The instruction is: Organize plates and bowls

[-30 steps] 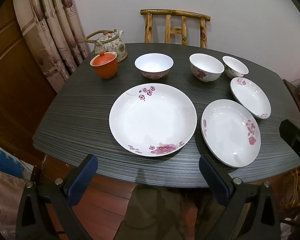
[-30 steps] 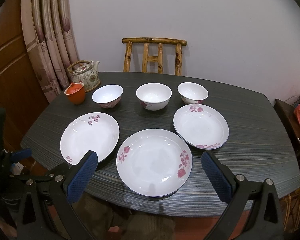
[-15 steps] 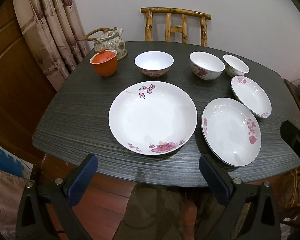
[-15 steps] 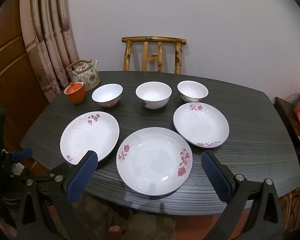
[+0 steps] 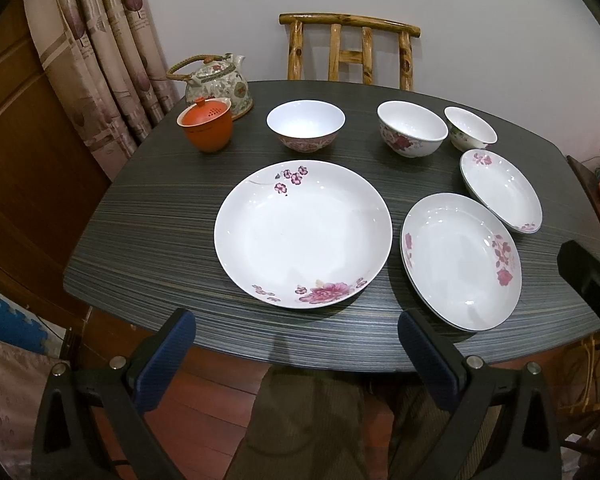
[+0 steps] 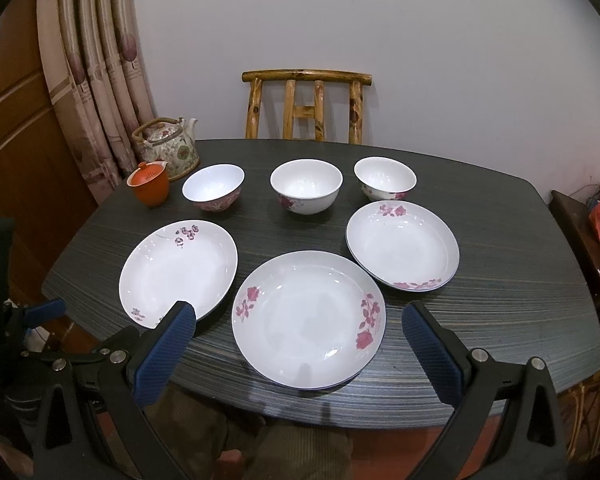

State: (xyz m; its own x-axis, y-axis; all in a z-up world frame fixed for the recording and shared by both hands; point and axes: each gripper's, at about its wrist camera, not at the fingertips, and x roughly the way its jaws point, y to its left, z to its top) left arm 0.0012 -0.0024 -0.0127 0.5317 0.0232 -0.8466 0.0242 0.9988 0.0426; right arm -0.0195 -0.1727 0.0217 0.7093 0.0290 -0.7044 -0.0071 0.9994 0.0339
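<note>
We hold both hand-held grippers, left (image 5: 296,344) and right (image 6: 299,336), spread wide and empty off the dark striped tabletop's (image 6: 500,300) near edge, with three white floral plates (image 6: 308,318) and three white bowls (image 6: 306,192) not yet stacked.

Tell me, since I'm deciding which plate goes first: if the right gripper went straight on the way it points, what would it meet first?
Probably the middle plate with red roses: it lies centred between the open right gripper fingers, nearest the table edge. Height is unclear, so it might pass above.

Dark striped table (image 6: 500,280), plain white wall (image 6: 420,60).
Wooden chair (image 6: 306,108) beyond fingers; curtain (image 6: 96,80), wood panelling (image 6: 16,120) far left.
</note>
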